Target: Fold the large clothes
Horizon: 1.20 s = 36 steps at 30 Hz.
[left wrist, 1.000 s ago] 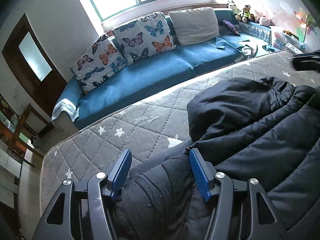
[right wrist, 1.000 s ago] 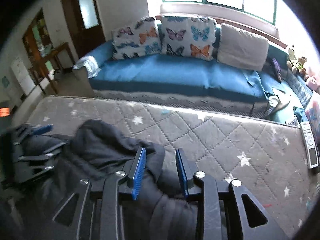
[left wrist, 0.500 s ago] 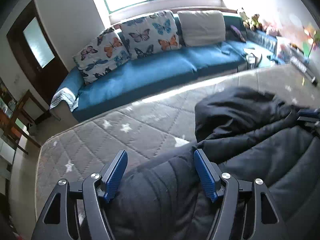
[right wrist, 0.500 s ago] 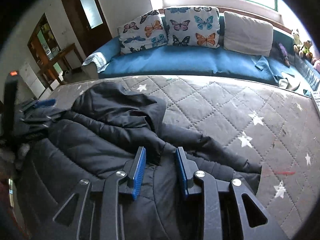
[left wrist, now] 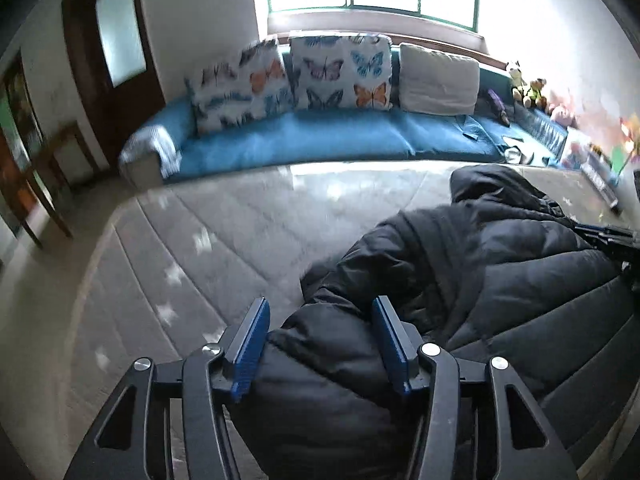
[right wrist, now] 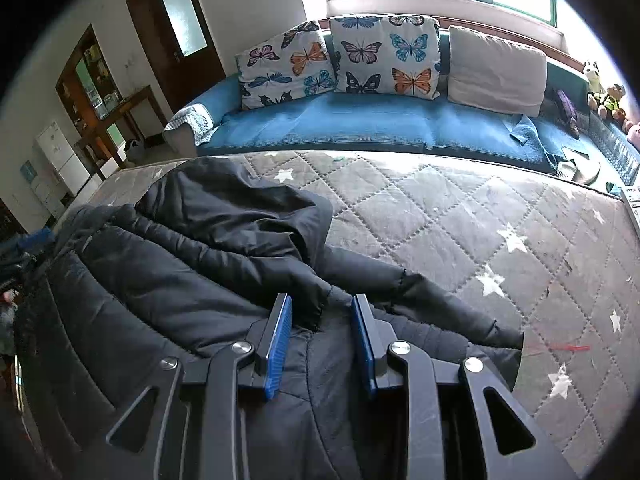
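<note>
A black puffer jacket [left wrist: 500,272] lies spread on a grey quilted mattress [left wrist: 240,220] with white stars. My left gripper [left wrist: 319,304] is at the jacket's left edge. Its jaws are closing, and a thick roll of the jacket's sleeve fills the gap and touches both blue pads. In the right wrist view the jacket [right wrist: 180,280] lies with its hood [right wrist: 240,204] toward the sofa and one sleeve [right wrist: 440,300] stretched right. My right gripper [right wrist: 322,299] stands narrow over the jacket's body with a fold of fabric between its pads. It also shows as a dark shape, the right gripper [left wrist: 612,236], at the jacket's far side.
A blue sofa [right wrist: 360,124] with butterfly cushions [right wrist: 380,56] and a grey cushion [right wrist: 496,72] runs along the mattress's far side. Soft toys [right wrist: 604,92] sit at its right end. A dark door [right wrist: 176,32] and a wooden side table [right wrist: 116,120] stand at the left. A remote [right wrist: 632,200] lies at the right edge.
The left gripper has swept sideways along the jacket and its jaws have narrowed around a bunched sleeve. The right gripper sank with the jacket onto the mattress, then stayed still.
</note>
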Tool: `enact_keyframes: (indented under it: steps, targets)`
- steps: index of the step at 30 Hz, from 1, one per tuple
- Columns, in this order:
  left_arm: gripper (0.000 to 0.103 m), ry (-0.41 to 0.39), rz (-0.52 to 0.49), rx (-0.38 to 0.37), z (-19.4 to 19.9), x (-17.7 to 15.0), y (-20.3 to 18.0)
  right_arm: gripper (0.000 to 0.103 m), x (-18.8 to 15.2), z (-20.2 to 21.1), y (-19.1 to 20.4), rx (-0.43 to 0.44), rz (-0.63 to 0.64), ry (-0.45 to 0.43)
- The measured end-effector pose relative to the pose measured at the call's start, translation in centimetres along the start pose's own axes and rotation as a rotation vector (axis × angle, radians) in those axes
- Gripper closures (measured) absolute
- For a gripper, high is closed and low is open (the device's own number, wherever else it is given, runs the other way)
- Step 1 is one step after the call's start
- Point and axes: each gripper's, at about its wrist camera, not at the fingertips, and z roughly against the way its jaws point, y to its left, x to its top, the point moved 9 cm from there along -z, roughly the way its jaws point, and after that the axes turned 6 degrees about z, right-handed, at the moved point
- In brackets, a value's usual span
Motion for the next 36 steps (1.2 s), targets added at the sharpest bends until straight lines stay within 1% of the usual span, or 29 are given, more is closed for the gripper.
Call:
enact_keyframes:
  steps: [4, 7, 10, 13, 14, 16, 18, 19, 20, 22, 23, 24, 26, 27, 28, 31, 32, 36]
  targets:
    - [0.044, 0.071, 0.057, -0.025, -2.2, -1.6, 1.3, 0.070, -0.2, 0.0, 0.3, 0.002, -0.001, 0.000]
    - [0.044, 0.076, 0.054, -0.014, -2.7, -2.0, 1.2, 0.070, -0.2, -0.1, 0.1, 0.002, -0.001, 0.003]
    - [0.044, 0.073, 0.027, 0.027, -2.3, -2.2, 1.2, 0.070, -0.1, 0.3, 0.6, -0.027, 0.024, 0.020]
    - [0.044, 0.054, -0.029, 0.092, -0.5, -1.4, 0.5, 0.068, 0.5, 1.8, 1.3, -0.053, 0.041, 0.026]
    - [0.044, 0.043, -0.036, 0.101, 0.2, -0.6, -0.1, 0.068, 0.8, 2.6, 1.6, -0.054, 0.046, 0.020]
    - [0.044, 0.000, -0.032, 0.080, 2.5, 0.3, -0.9, 0.068, 1.3, 4.6, 2.9, -0.056, 0.082, -0.010]
    - [0.044, -0.052, -0.023, 0.033, 5.2, 1.0, -2.3, 0.068, 1.4, 5.9, 4.3, -0.060, 0.119, -0.026]
    - [0.044, -0.074, -0.033, -0.002, 6.6, 1.1, -3.5, 0.067, 1.4, 6.3, 5.1, -0.045, 0.127, -0.028]
    - [0.044, -0.083, -0.043, -0.020, 7.2, 1.0, -4.3, 0.066, 1.2, 6.9, 6.3, -0.009, 0.139, -0.024]
    - [0.044, -0.090, -0.081, -0.069, 8.5, 0.4, -6.7, 0.061, 0.8, 7.4, 8.2, 0.015, 0.168, -0.031]
    - [0.044, -0.085, -0.098, -0.099, 8.8, -0.1, -8.0, 0.055, 0.5, 7.5, 9.2, 0.029, 0.186, -0.030]
    - [0.044, -0.077, -0.107, -0.123, 8.9, -0.5, -8.9, 0.050, 0.0, 7.6, 10.2, 0.047, 0.205, -0.024]
    - [0.044, -0.052, -0.130, -0.164, 8.7, -1.9, -11.0, 0.050, -0.9, 7.2, 11.7, 0.055, 0.228, -0.006]
    - [0.044, -0.046, -0.145, -0.171, 8.4, -2.5, -11.6, 0.050, -1.4, 6.8, 12.2, 0.070, 0.235, 0.004]
    - [0.044, -0.041, -0.157, -0.173, 8.2, -3.1, -12.3, 0.050, -1.7, 6.5, 12.8, 0.076, 0.240, 0.014]
    - [0.044, -0.008, -0.179, -0.177, 6.9, -4.9, -13.4, 0.049, -2.7, 5.0, 13.5, 0.055, 0.267, 0.047]
    - [0.044, 0.004, -0.180, -0.178, 6.1, -5.7, -13.4, 0.047, -3.0, 4.8, 13.7, 0.047, 0.270, 0.050]
    - [0.042, 0.027, -0.176, -0.186, 4.2, -7.1, -13.7, 0.043, -4.0, 3.0, 13.1, 0.024, 0.295, 0.066]
